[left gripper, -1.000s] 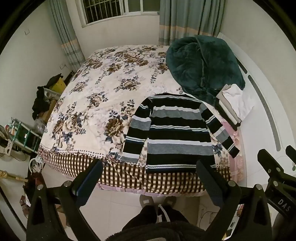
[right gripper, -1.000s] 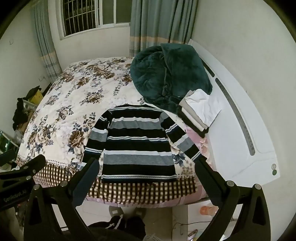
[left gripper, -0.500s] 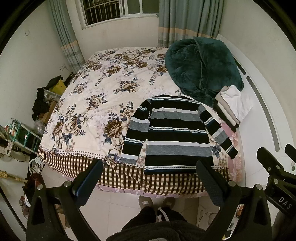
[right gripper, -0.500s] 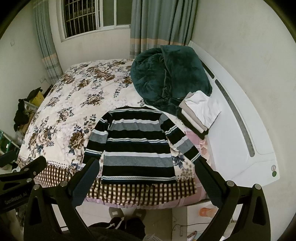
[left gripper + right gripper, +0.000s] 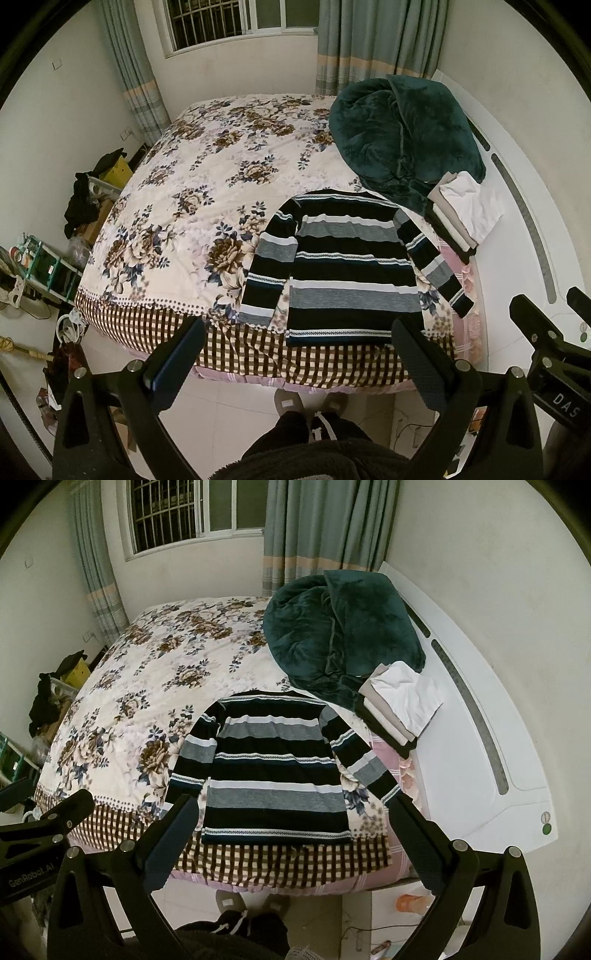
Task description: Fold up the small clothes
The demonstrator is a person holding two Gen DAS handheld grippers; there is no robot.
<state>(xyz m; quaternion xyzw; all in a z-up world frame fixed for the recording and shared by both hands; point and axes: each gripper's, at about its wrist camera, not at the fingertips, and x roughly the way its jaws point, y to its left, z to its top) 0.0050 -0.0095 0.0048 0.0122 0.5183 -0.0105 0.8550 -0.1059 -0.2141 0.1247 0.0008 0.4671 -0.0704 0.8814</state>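
Left wrist view: left gripper [image 5: 295, 354] raised above the foot of the bed [image 5: 155, 317], jaws wide apart and holding nothing. Striped sweater [image 5: 351, 273] spread flat near the bed's near edge, hem toward the viewer, neckline away, both sleeves angled down beside the body. Just beyond its collar, a heaped teal blanket [image 5: 402, 136]; to the right, a stack of folded clothes [image 5: 461, 214] (already dealt with, by the look of it). Tip of the other tool showing at the right margin.

Right wrist view: right gripper [image 5: 291, 834] likewise high and back from the bed, jaws spread, empty. Same sweater [image 5: 273, 771] seen almost square on, its right sleeve splayed outward toward the pink sheet, cuff close to the right fingertip in the picture but well below it in depth, not touched.

Judged as the very start of the fold: garment laid out, no crease made yet. Next, probably a descent of both tools to the cloth, each closing on one side (a sleeve or shoulder-and-hem pair), then carrying it inward over the body. Pinching a single layer of the knit without catching the bedspread likely the delicate part.
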